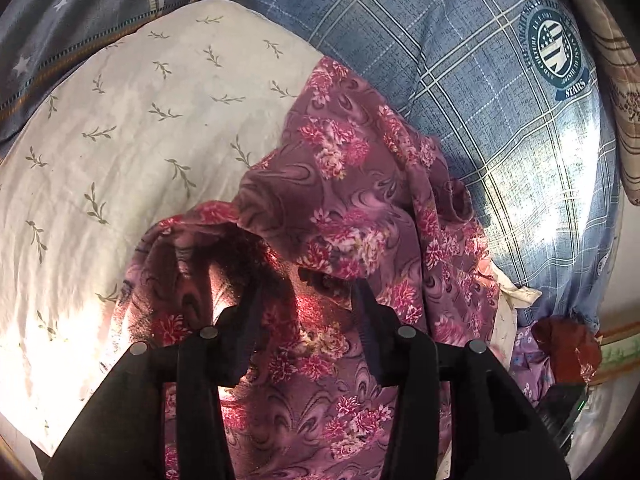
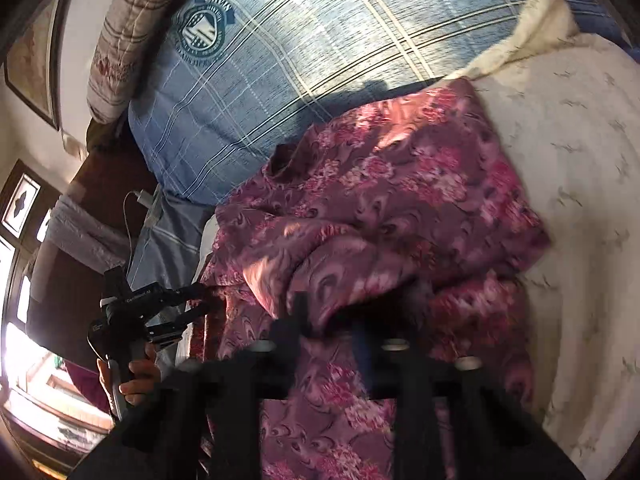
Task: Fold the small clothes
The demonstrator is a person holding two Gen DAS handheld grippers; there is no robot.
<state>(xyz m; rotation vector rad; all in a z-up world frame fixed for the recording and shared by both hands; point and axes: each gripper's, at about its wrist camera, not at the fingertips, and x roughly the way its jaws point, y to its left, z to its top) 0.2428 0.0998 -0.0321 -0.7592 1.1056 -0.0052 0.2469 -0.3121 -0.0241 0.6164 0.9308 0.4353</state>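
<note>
A purple garment with pink flowers (image 1: 340, 184) lies crumpled on a white leaf-print sheet (image 1: 140, 120). In the left wrist view my left gripper (image 1: 306, 288) stands open over it. A raised fold hangs across its fingertips and no pad presses on the cloth. The right wrist view is blurred. There my right gripper (image 2: 328, 312) is shut on a bunched fold of the garment (image 2: 400, 200), which covers its tips. A hand (image 2: 136, 380) holds the left gripper (image 2: 204, 300) at the garment's left edge.
A blue plaid pillow (image 1: 480, 80) (image 2: 300, 60) borders the garment at the back. A brown striped quilt (image 2: 124, 40) lies beyond it. A white charger and cable (image 2: 140, 200) rest on grey bedding. Dark red cloth (image 1: 568, 340) sits at the bed's edge. The white sheet (image 2: 580, 160) spreads to the right.
</note>
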